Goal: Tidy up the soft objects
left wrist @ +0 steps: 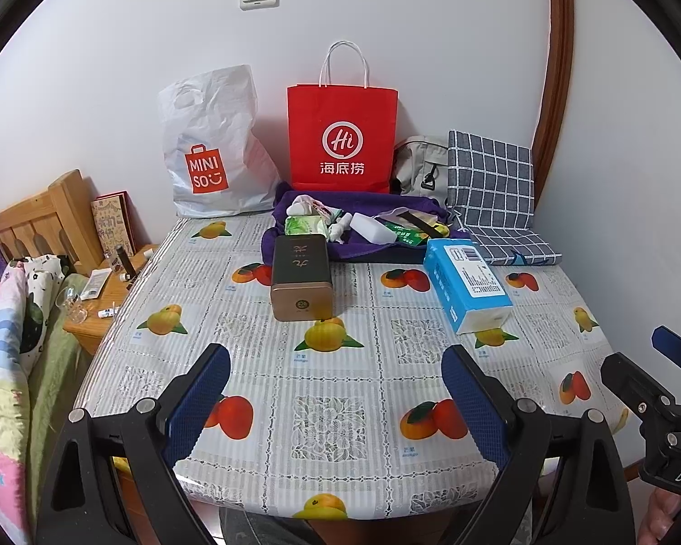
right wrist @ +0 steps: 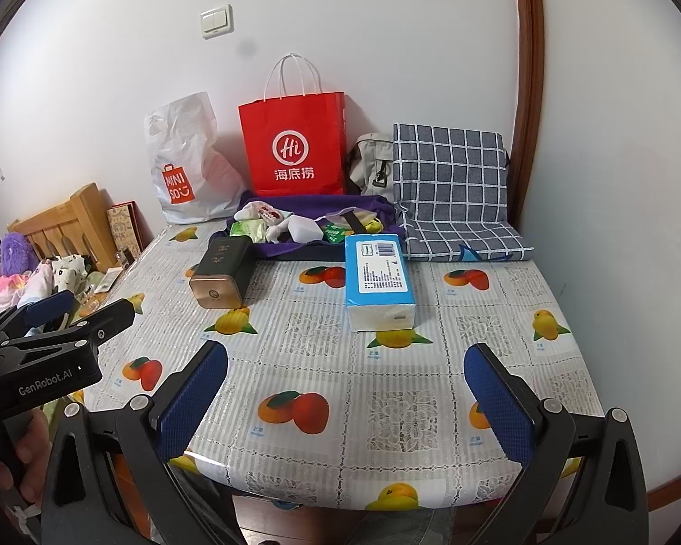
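Note:
A blue tissue pack lies on the fruit-print table. A folded grey checked cushion leans at the back right. A purple cloth at the back holds several small packets and a white sponge block. My left gripper is open and empty over the table's near edge; it also shows at the left of the right wrist view. My right gripper is open and empty beside it.
A dark tin with a gold end lies mid-table. A red paper bag, a white MINISO bag and a beige bag stand against the wall. A bed and a wooden nightstand are left.

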A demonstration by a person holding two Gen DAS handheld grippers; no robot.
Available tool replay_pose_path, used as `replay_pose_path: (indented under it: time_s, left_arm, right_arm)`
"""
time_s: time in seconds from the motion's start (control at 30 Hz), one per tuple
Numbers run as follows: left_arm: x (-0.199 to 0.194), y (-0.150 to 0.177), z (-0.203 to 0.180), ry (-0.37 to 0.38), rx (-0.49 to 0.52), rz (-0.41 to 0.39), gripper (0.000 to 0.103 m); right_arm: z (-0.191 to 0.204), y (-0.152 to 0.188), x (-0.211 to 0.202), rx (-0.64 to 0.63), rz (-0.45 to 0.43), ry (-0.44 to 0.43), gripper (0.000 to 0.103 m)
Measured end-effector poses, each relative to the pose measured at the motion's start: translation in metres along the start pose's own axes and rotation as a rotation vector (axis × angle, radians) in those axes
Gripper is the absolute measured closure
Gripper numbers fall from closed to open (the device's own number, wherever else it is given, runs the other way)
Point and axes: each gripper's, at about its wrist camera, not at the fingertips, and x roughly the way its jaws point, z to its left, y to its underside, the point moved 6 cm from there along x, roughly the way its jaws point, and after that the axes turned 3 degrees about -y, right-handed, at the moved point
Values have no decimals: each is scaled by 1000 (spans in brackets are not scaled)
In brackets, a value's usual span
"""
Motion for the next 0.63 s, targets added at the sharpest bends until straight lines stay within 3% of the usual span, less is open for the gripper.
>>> replay_pose_path:
  time_s: [0.63]
  left_arm:
    - [1, -5, 3, -15, 7, -13, 9]
  right_arm:
    - [4, 0, -2, -7, -2, -20, 1]
